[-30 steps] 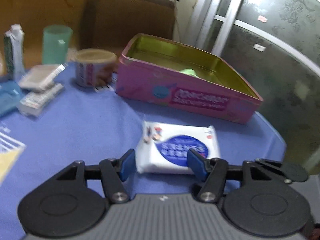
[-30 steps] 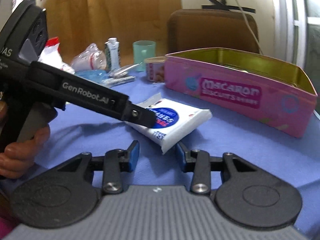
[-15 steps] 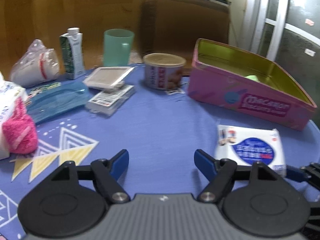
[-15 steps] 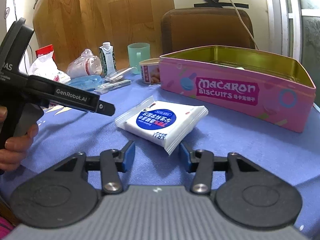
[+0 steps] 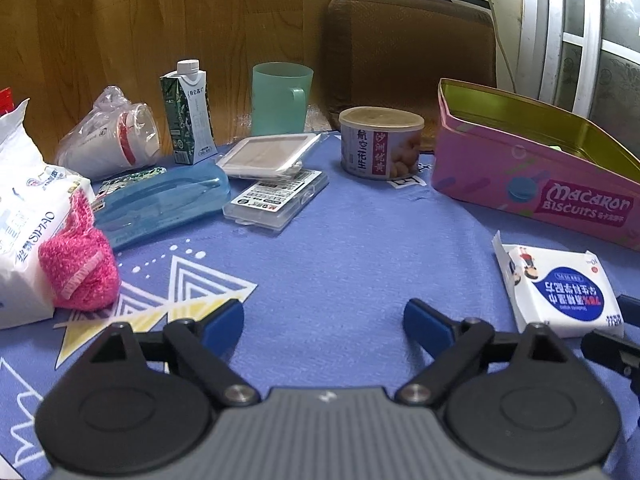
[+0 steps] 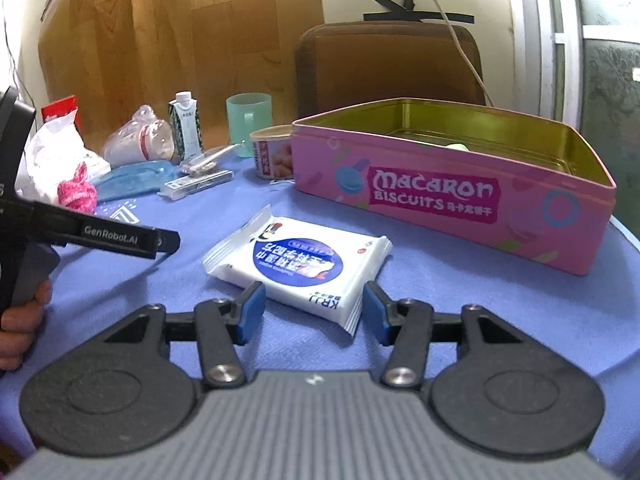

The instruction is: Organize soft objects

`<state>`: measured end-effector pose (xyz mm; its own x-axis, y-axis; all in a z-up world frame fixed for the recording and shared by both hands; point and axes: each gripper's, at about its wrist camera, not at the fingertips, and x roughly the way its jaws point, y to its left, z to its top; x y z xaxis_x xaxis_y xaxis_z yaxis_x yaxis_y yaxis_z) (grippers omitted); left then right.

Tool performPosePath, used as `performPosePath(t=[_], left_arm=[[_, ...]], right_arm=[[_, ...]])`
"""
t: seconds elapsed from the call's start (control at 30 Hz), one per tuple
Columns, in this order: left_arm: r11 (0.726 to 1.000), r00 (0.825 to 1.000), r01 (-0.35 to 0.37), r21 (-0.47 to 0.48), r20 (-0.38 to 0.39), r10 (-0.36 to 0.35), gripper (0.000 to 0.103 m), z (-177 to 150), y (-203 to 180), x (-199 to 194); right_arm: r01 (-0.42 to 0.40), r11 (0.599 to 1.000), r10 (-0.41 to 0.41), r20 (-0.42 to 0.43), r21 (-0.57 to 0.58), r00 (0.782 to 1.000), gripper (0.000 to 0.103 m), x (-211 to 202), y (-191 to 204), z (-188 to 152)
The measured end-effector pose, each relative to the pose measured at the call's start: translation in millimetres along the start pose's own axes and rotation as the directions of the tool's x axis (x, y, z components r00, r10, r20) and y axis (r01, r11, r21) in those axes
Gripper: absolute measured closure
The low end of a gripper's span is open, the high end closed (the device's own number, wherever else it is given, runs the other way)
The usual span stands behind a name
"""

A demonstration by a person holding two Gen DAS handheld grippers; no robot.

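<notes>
A white tissue pack with a blue label point(image 6: 300, 268) lies flat on the blue tablecloth in front of the open pink Macaron biscuit tin point(image 6: 452, 196). My right gripper point(image 6: 312, 310) is open, its blue pads on either side of the pack's near corner. The pack also shows in the left wrist view point(image 5: 560, 292), at the right. My left gripper point(image 5: 324, 320) is open and empty over bare cloth. A pink knitted ball point(image 5: 78, 264) lies at the left against a large white tissue bag point(image 5: 24, 216). Something pale green lies inside the tin point(image 6: 456, 146).
At the back stand a round food can point(image 5: 380, 144), a green cup point(image 5: 280, 98), a milk carton point(image 5: 188, 114), bagged cups point(image 5: 108, 136), a blue plastic case point(image 5: 160, 200) and clear plastic boxes point(image 5: 276, 200). A brown chair point(image 5: 412, 56) stands behind the table. The table edge curves at the right.
My left gripper has let go of the tissue pack, opened wider and swung left, away from it. My right gripper has opened wider, with the pack's corner now between its pads.
</notes>
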<state>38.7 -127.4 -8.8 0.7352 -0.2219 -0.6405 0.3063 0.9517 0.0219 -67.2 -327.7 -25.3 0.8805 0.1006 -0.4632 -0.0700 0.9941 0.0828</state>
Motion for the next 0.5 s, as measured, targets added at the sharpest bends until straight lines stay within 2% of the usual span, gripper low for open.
performPosePath(t=[0.23,0.5], left_arm=[[1.0,1.0,0.004,0.002,0.002,-0.004,0.009,0,2,1],[1.0,1.0,-0.006,0.0,0.005,0.006,0.008,-1,1,1]], right_arm=[[0.002,1.0,-0.002,-0.021,-0.004,1.0,0.036,2,7,-3],[0.023,0.999,-0.022,0.007,-0.041,1.0,0.031,3,14,-9]])
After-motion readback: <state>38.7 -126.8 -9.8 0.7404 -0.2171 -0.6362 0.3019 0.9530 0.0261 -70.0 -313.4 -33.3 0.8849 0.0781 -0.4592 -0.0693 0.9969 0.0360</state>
